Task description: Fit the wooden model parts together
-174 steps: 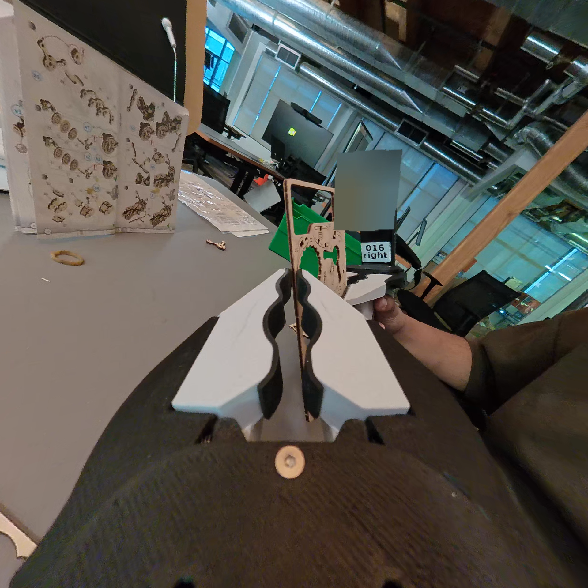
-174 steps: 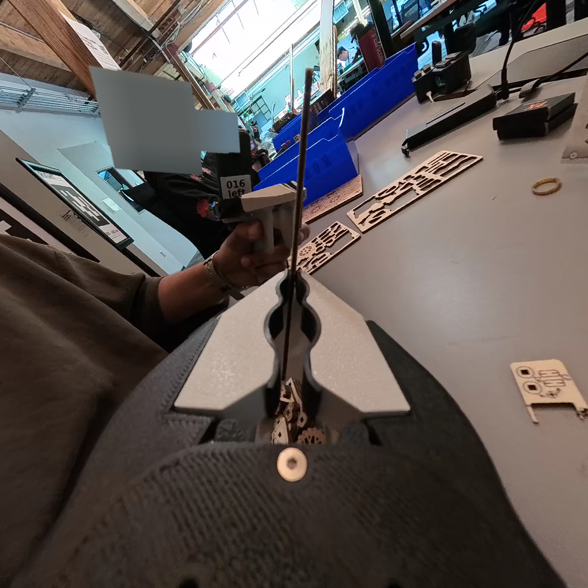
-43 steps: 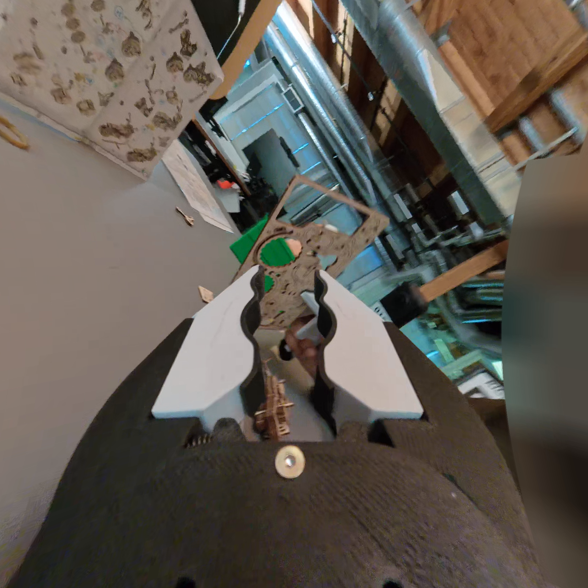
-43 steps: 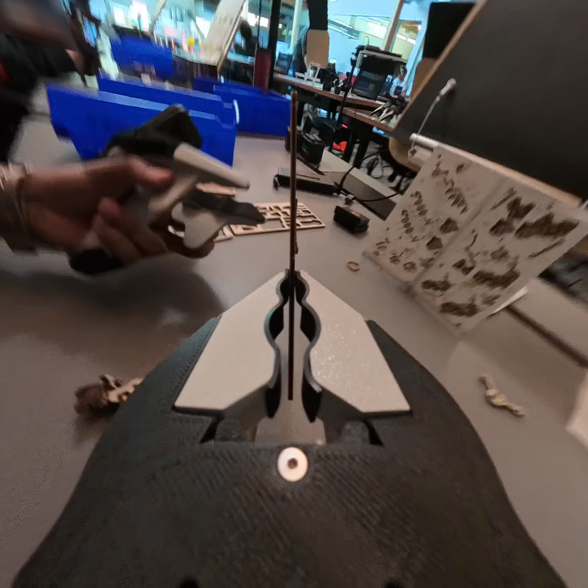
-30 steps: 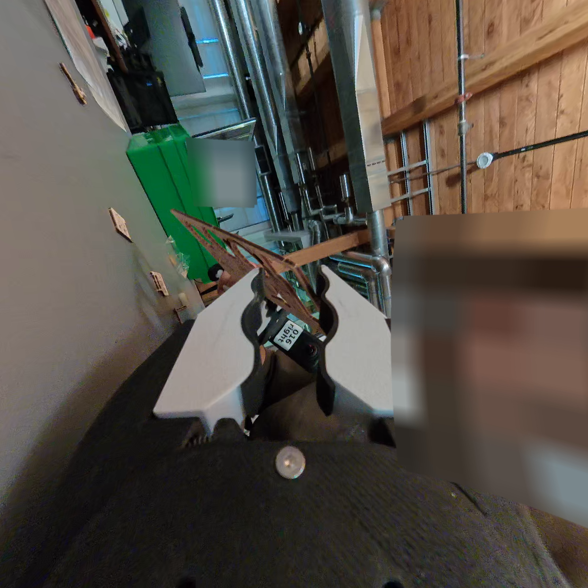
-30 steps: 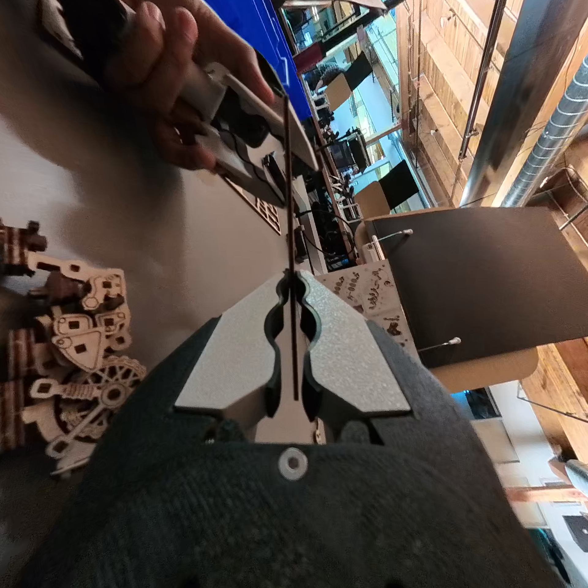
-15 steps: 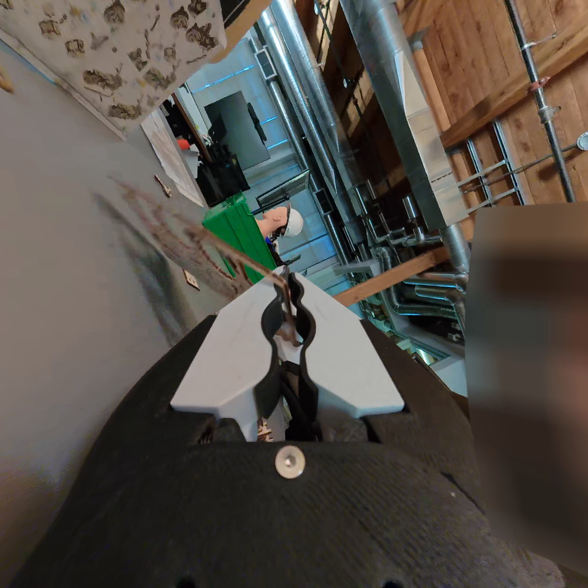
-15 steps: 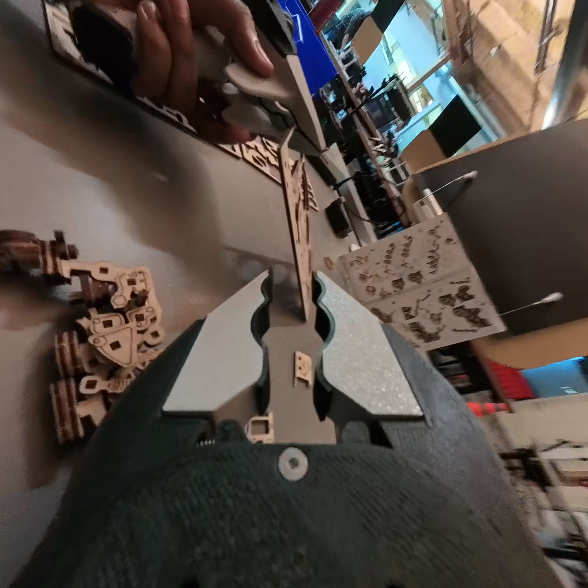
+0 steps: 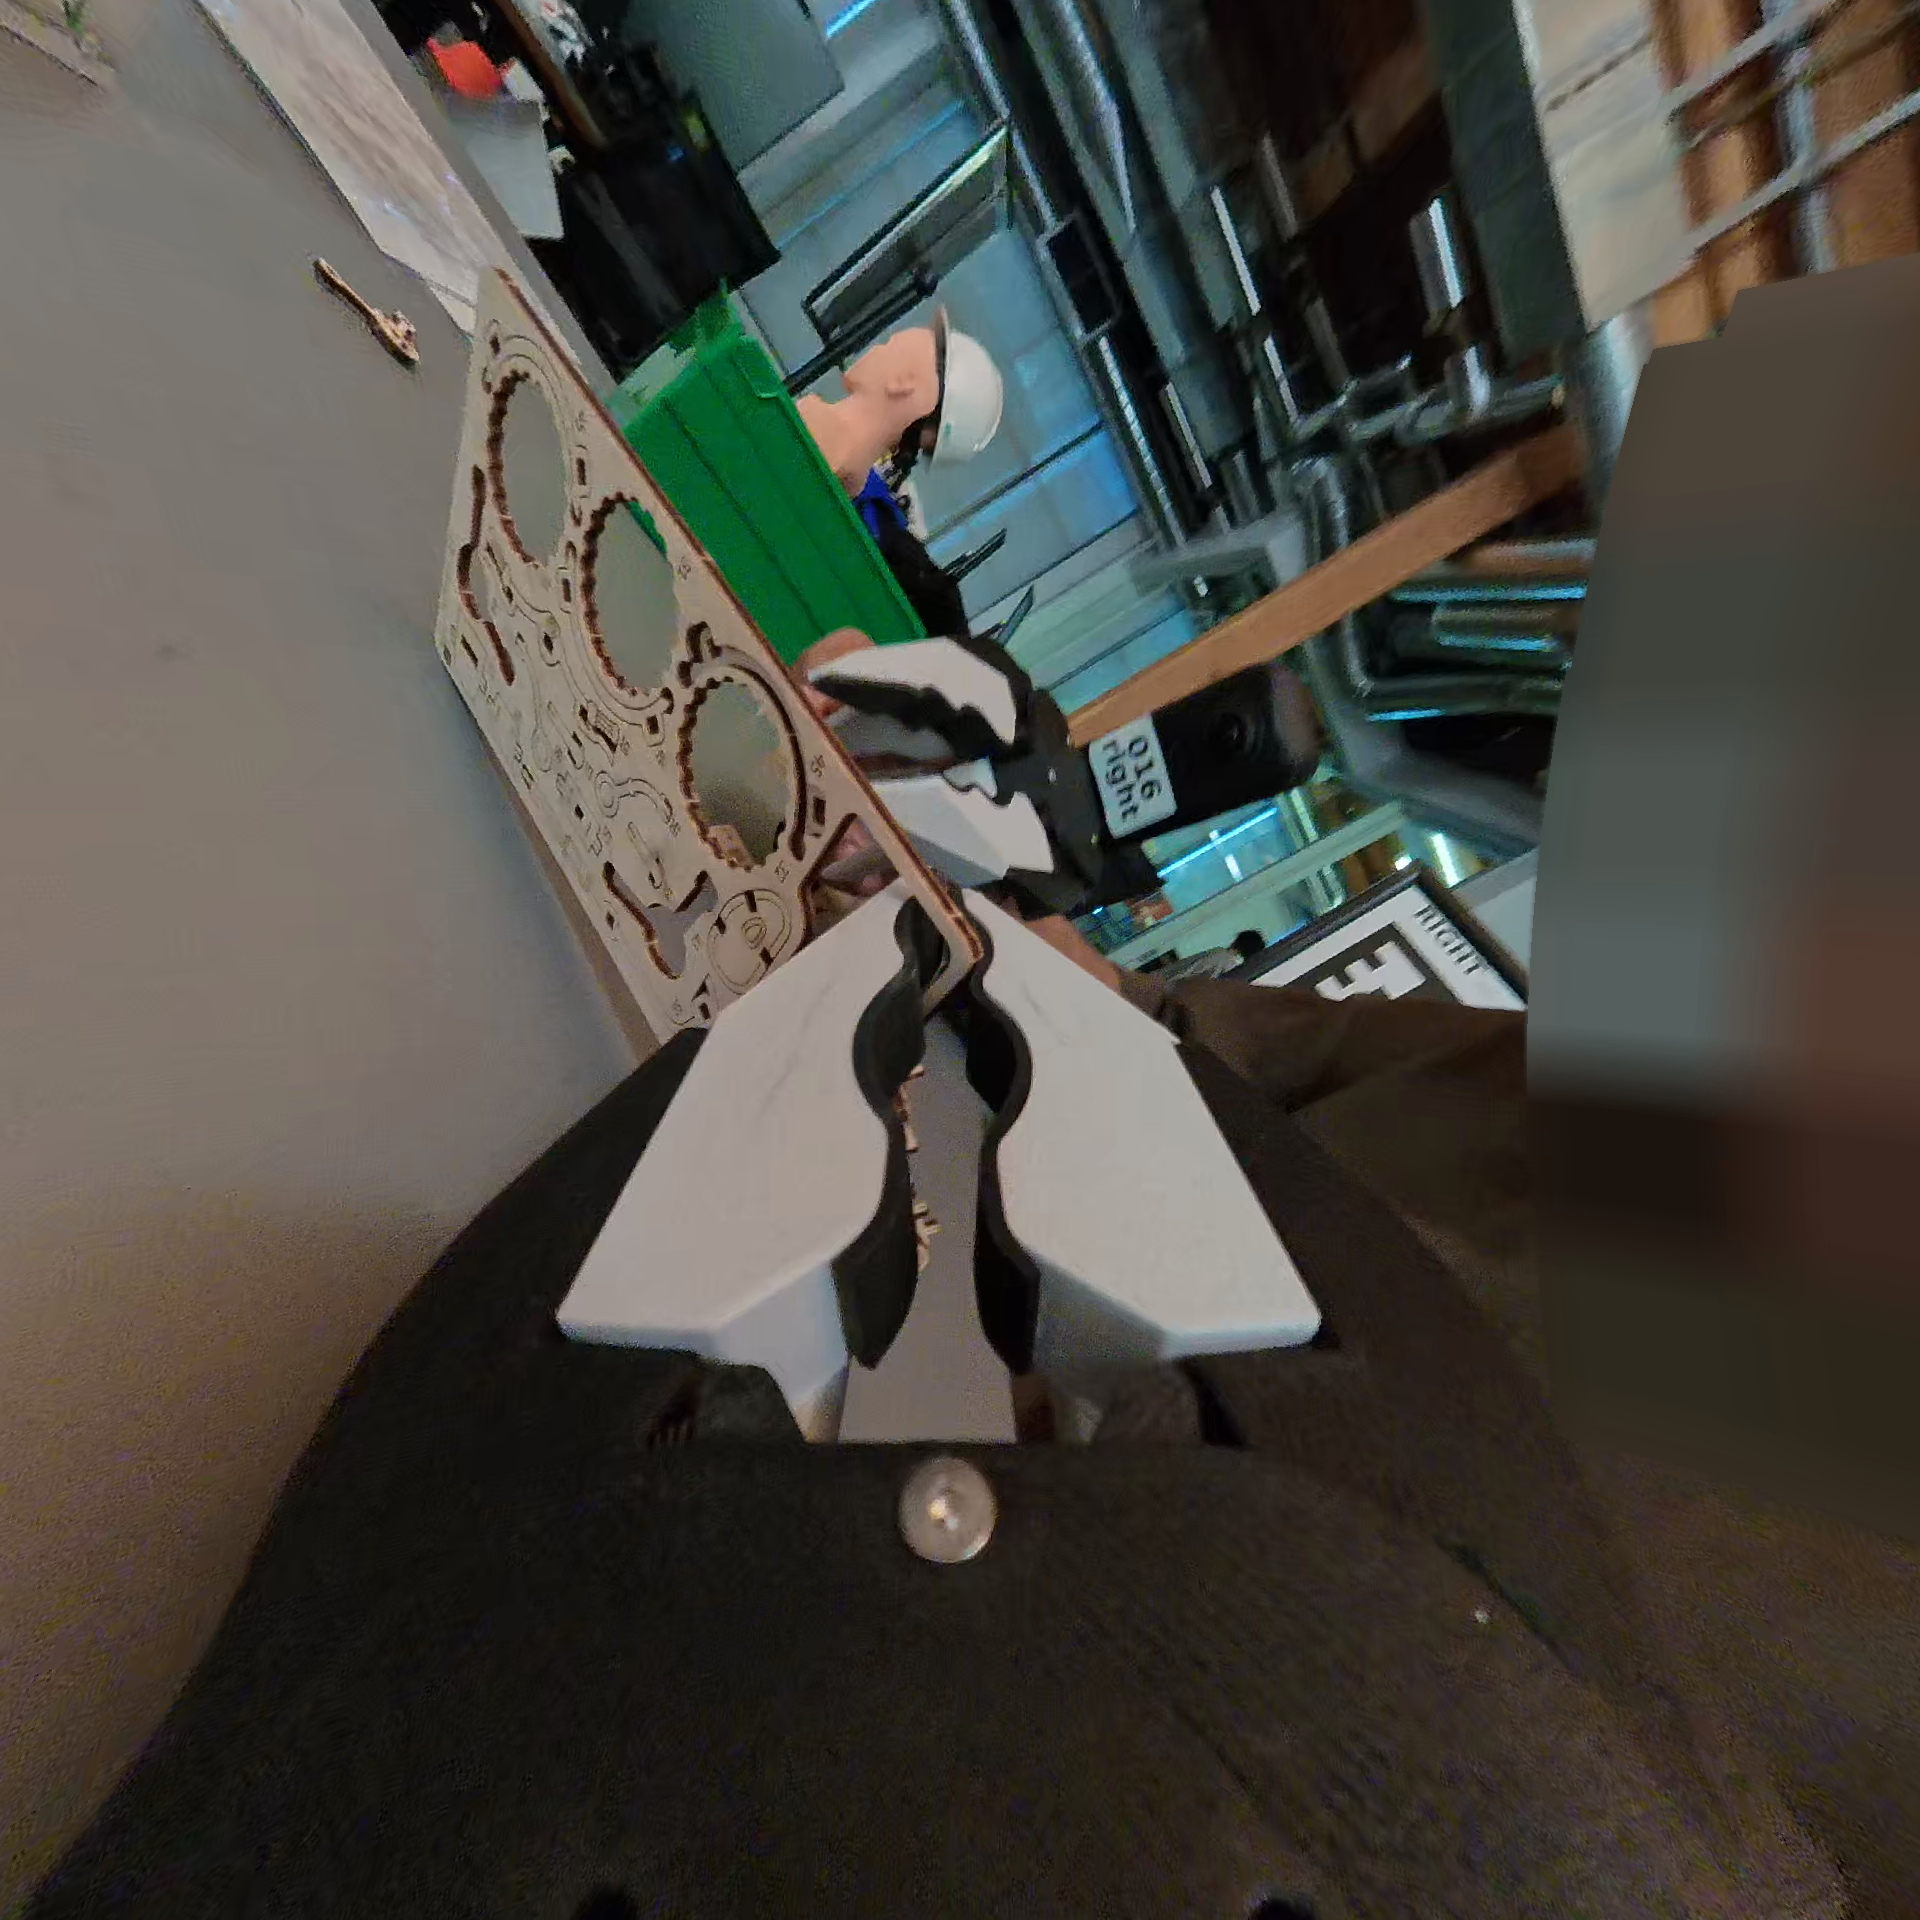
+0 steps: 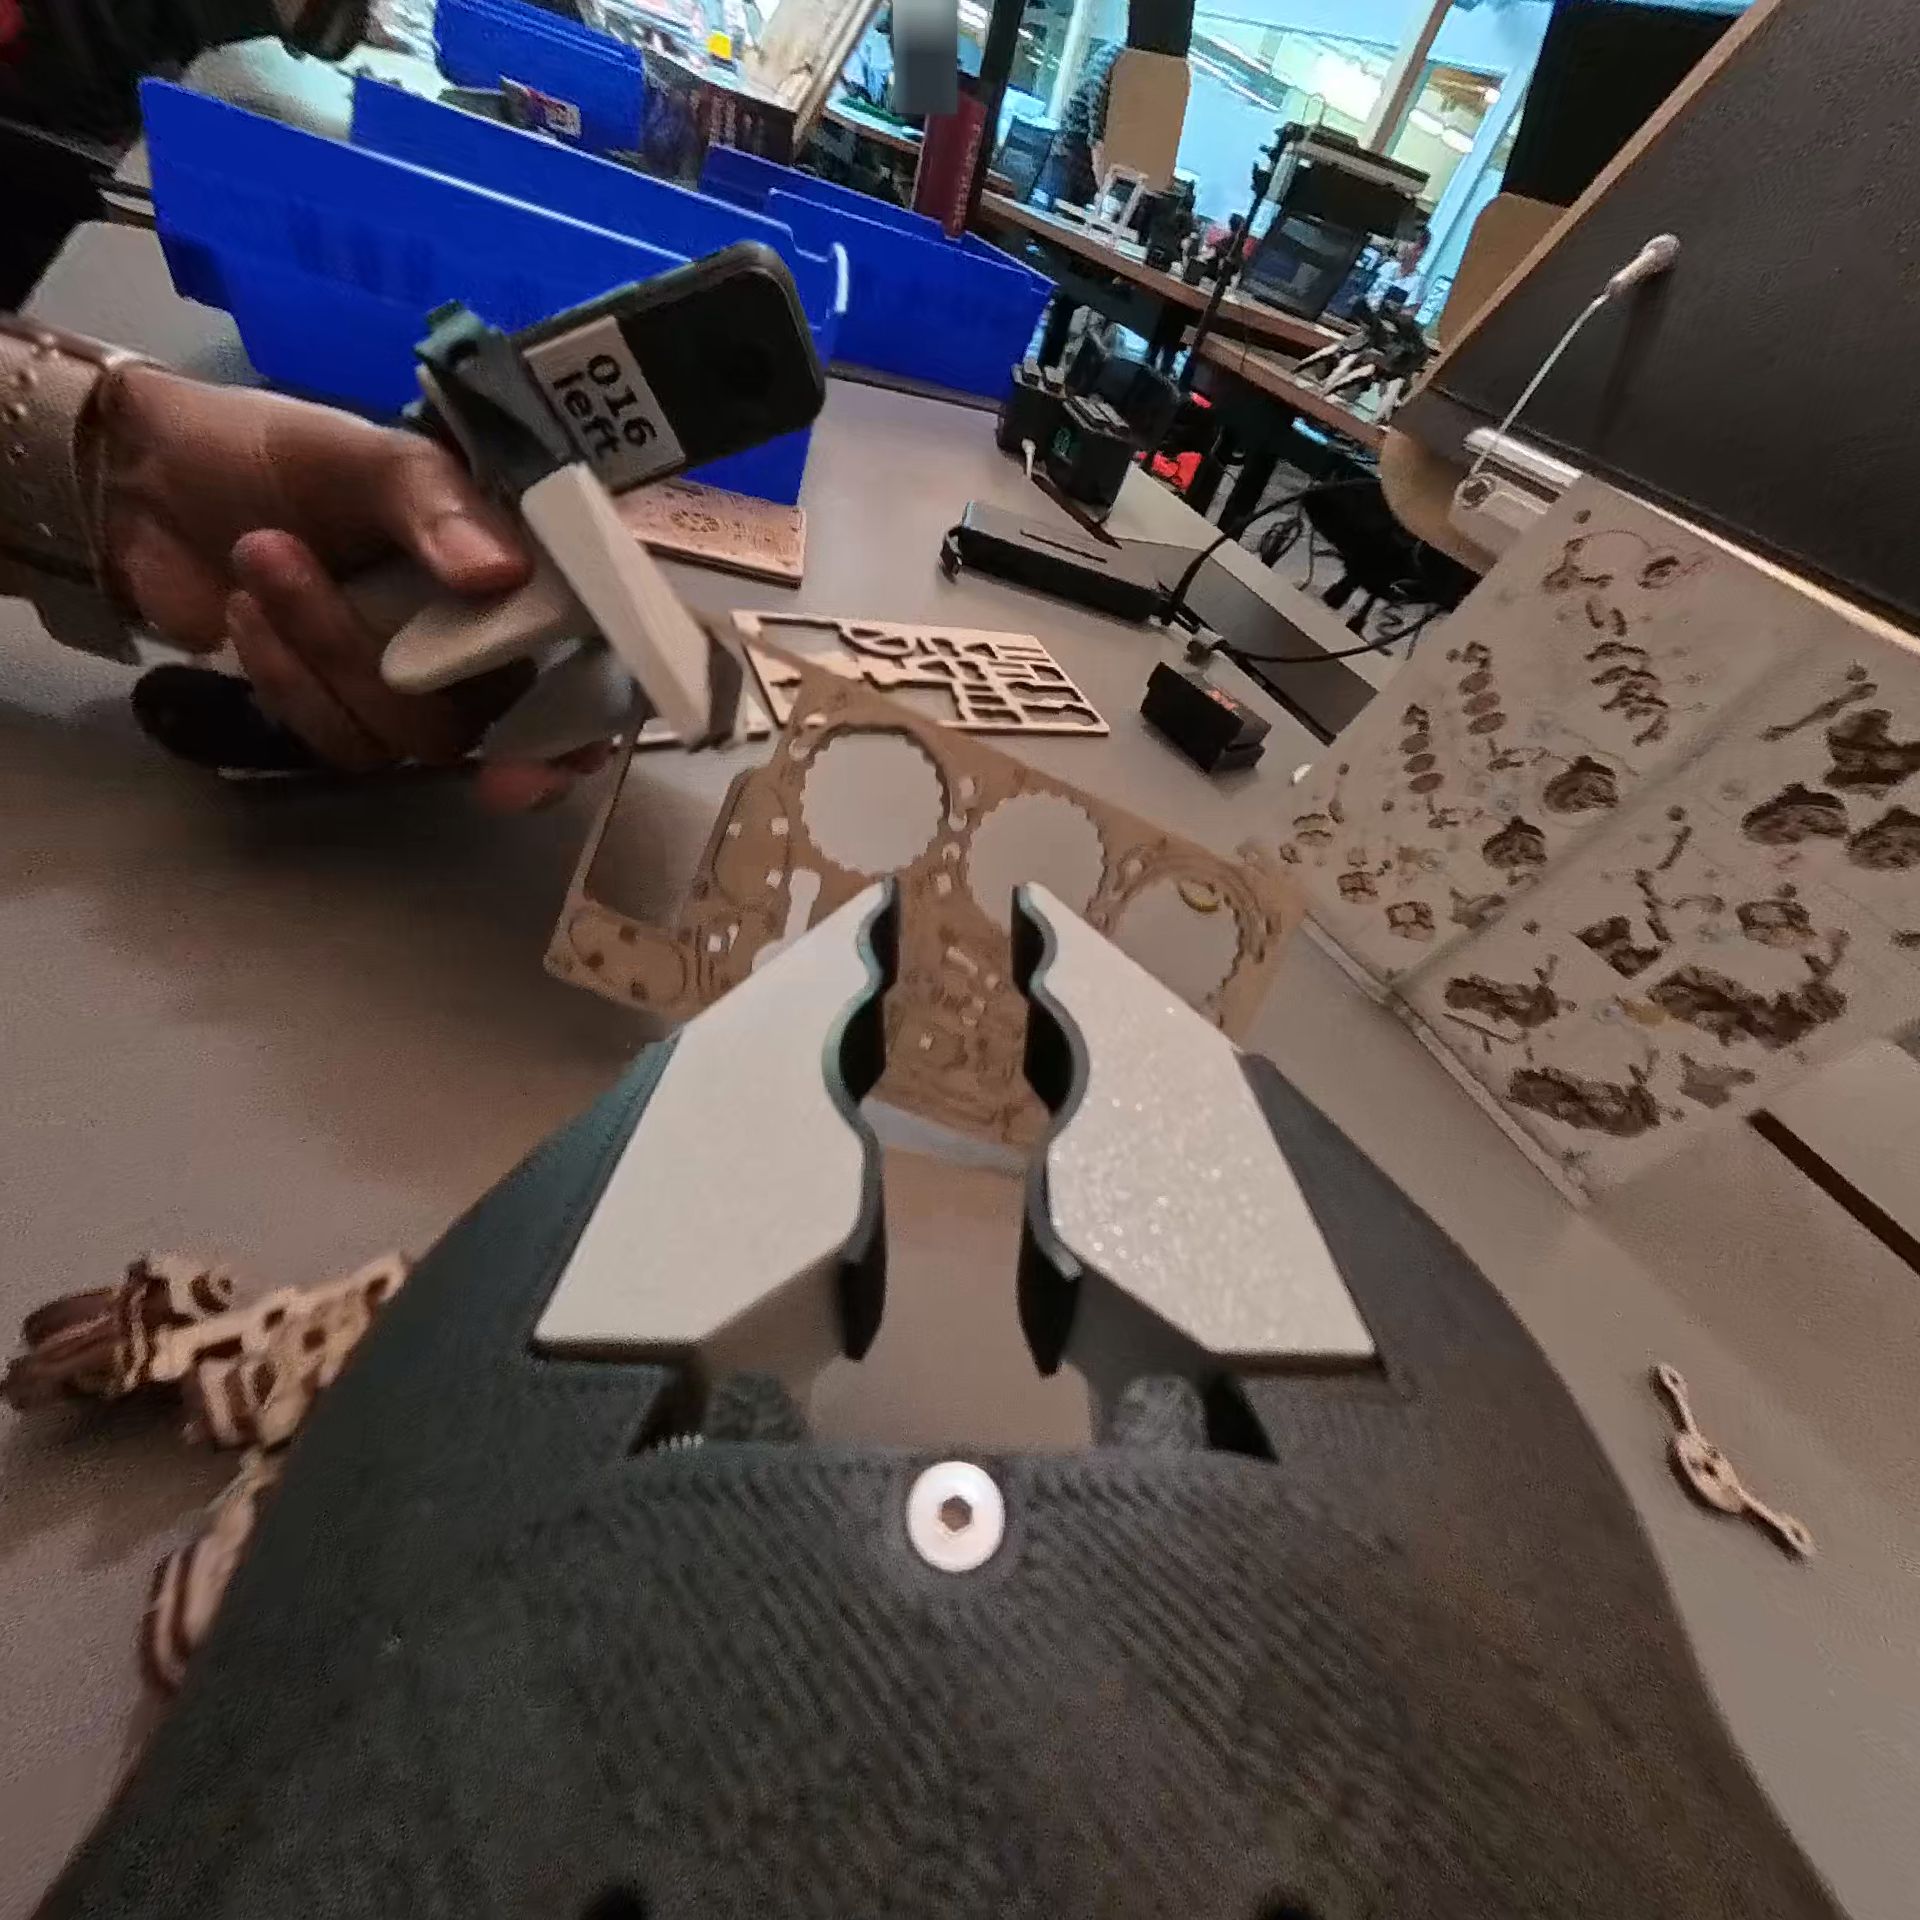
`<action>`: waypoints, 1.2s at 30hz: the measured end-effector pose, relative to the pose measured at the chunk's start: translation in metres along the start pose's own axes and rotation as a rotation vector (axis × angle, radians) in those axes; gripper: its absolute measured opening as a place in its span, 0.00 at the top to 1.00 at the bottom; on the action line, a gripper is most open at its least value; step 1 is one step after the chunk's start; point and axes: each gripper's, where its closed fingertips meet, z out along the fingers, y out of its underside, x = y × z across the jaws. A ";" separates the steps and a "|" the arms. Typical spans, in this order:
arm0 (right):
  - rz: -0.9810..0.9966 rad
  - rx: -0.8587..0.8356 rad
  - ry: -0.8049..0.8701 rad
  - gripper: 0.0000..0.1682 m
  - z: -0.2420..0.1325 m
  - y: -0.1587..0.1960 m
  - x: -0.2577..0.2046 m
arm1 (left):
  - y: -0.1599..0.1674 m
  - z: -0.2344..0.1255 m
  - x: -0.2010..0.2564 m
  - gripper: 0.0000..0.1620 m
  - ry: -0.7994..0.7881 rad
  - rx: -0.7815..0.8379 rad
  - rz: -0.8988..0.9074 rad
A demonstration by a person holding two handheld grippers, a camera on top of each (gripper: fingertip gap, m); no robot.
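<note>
Grey table (image 10: pixel 312 1018) carries wooden sheets (image 10: pixel 925 675) before blue bins (image 10: pixel 343 239).

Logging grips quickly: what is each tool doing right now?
Left tool: closed on a corner of the wooden parts sheet.
Right tool: open, holding nothing.

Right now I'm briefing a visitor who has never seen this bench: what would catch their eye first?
Probably the laser-cut wooden sheet with its big round toothed cutouts, held up at one corner by the left gripper while its far edge rests on the grey table. The right gripper hangs open and empty just in front of it. Next, the bright blue bins behind, and the half-built wooden model lying at the table's near left.
</note>
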 end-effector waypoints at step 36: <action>-0.192 -0.020 -0.091 1.00 0.031 -0.006 0.002 | 0.022 0.007 -0.015 1.00 -0.131 -0.142 0.105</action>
